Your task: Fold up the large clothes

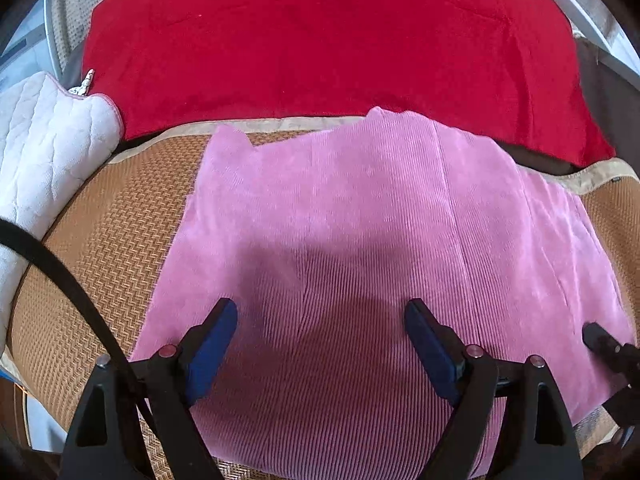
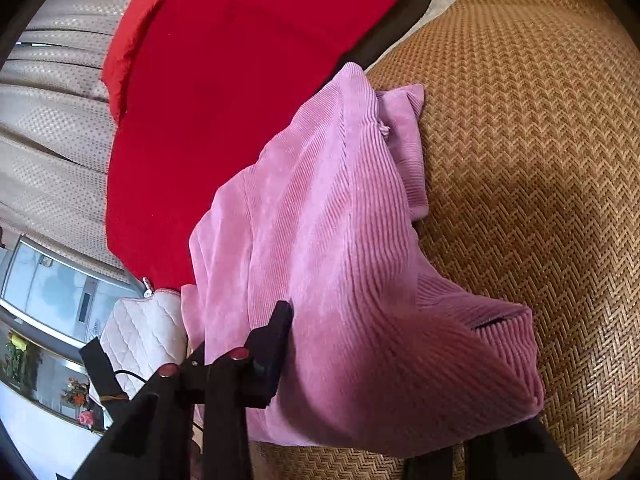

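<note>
A pink corduroy garment (image 1: 360, 216) lies spread on a woven rattan mat (image 1: 108, 240). My left gripper (image 1: 320, 320) is open and empty, its blue-padded fingers (image 1: 212, 344) hovering just over the garment's near part. In the right wrist view the same garment (image 2: 328, 248) is lifted and draped over my right gripper (image 2: 384, 344). One black finger (image 2: 272, 352) shows on the cloth's left side; the other is hidden under the fabric. The gripper looks shut on a fold of the garment. The right gripper's tip also shows in the left wrist view (image 1: 604, 344) at the garment's right edge.
A red blanket (image 1: 328, 40) lies beyond the mat, its edge close to the garment's far side. A white quilted pad (image 1: 44, 148) sits at the left. A black strap (image 1: 60, 272) crosses the left. Beige curtains (image 2: 52, 120) and a window are off to the side.
</note>
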The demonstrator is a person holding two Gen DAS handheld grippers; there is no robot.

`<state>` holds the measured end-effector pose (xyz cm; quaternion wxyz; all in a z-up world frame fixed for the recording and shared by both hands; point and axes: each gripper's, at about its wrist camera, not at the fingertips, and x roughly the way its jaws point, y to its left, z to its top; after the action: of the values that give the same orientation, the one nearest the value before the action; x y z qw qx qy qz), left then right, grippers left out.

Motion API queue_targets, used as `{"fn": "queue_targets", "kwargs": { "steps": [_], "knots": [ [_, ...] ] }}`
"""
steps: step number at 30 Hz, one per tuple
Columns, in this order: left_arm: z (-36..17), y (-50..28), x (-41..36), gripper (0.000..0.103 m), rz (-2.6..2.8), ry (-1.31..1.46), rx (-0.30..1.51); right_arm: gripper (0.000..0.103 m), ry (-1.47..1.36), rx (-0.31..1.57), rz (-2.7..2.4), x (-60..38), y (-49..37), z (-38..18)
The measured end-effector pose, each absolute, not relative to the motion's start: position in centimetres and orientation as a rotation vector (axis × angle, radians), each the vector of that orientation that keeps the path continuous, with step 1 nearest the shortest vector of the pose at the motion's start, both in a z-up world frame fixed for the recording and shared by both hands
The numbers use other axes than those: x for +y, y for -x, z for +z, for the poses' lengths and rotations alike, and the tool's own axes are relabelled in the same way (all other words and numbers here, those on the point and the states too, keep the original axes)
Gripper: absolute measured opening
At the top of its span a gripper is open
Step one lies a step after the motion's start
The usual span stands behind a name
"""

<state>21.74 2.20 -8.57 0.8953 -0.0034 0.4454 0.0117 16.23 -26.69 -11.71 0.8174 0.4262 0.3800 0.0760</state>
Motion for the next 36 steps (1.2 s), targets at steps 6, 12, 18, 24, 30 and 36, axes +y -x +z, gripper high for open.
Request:
{"fn": "queue_targets", "kwargs": {
  "steps": [6, 12, 18, 24, 30, 36],
  "knots": [
    [-8.0, -21.8, 2.1, 0.086, 0.008, 0.028, 0.89, 0.073, -0.963, 0.773, 0.192, -27.4, -16.1, -11.5],
    [-9.9, -22.6, 1.4, 0.087, 0.001, -0.045, 0.923, 0.048, -0.888, 0.799, 0.156, -27.3, -17.0, -11.1],
    [-8.6, -21.7, 2.6, 0.087, 0.006, 0.027, 0.853, 0.04, -0.874, 0.813, 0.149, -27.0, -17.4, -11.0],
    [-11.6, -22.6, 1.5, 0.094, -0.019, -0.08, 0.879, 0.062, -0.858, 0.808, 0.135, -27.0, -17.6, -10.8],
    [-12.0, -23.4, 3.3, 0.096, -0.069, -0.049, 0.878, 0.022, -0.662, 0.836, 0.106, -24.6, -19.1, -7.7],
    [-12.2, -24.5, 6.4, 0.096, -0.148, 0.087, 0.887, 0.021, -0.215, 0.694, 0.138, -14.5, -19.5, 2.2]
  ]
}}
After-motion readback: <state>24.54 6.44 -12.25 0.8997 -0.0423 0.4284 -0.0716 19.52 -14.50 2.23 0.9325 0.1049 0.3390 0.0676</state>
